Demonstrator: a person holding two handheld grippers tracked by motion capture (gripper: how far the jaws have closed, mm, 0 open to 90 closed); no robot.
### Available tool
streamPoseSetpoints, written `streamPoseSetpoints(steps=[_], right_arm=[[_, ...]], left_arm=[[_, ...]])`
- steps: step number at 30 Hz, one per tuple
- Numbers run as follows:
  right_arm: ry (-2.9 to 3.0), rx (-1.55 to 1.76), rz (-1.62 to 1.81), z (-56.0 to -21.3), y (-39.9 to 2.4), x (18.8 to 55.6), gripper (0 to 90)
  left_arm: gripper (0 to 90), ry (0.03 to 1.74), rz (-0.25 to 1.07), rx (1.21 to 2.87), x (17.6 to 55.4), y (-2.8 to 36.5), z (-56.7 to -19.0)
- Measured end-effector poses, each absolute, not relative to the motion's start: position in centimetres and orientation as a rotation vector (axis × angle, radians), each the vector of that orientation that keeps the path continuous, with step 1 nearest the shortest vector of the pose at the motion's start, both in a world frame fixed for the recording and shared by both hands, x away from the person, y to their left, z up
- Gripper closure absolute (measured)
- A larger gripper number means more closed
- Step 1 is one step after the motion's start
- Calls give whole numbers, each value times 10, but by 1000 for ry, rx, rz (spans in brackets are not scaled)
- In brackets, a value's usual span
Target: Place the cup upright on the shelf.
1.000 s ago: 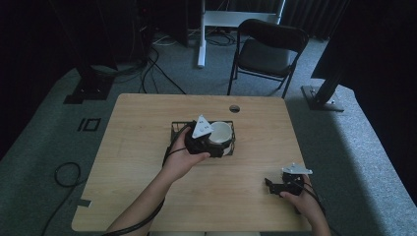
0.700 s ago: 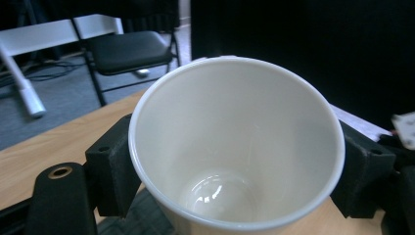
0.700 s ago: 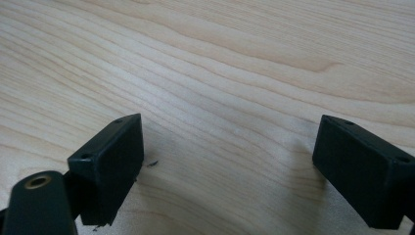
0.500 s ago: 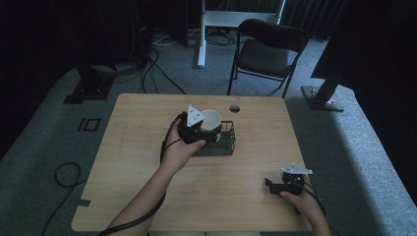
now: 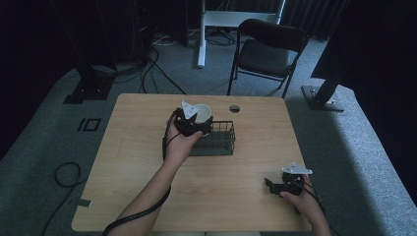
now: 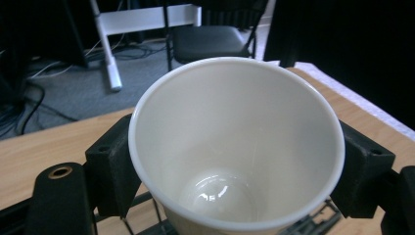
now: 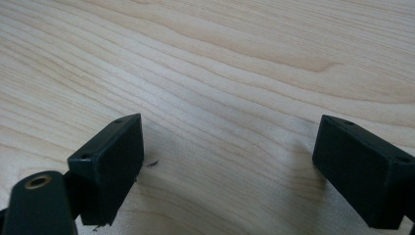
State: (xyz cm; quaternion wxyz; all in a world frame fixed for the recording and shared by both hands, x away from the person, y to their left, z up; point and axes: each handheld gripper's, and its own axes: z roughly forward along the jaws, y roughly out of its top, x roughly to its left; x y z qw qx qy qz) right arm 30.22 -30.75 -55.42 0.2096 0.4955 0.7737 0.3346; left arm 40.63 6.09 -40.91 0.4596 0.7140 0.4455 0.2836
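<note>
A white paper cup [image 5: 203,112] stands upright and empty between the jaws of my left gripper [image 5: 198,121]. It is at the far left end of a black wire basket [image 5: 222,141] near the middle of the table. In the left gripper view the cup [image 6: 235,142] spans the gap between both black fingers [image 6: 111,166], which press on its sides, and basket wires show just below it. I cannot tell whether its base touches the basket. My right gripper [image 5: 271,185] rests low on the table at the front right, open, with bare wood between its fingers [image 7: 110,161].
The wooden table [image 5: 137,162] has a round cable hole [image 5: 234,108] near its far edge. A black folding chair [image 5: 268,51] stands behind the table, and cables lie on the floor at the left. The left gripper's cable trails along the forearm.
The left hand has carried the cup toward the far side and slightly left, over the basket's left end. The right hand has stayed in place.
</note>
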Motion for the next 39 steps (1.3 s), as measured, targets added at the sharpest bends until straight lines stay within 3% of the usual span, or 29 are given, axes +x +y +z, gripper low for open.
streamPoseSetpoints(steps=[19,39], right_arm=[[2153,1376,929,-554,-308,302,114],[2154,1376,929,-554,-308,302,114]], left_arm=[[206,1166,680,1783,417,47,-451],[182,1118,716,1806,416,41,-459]])
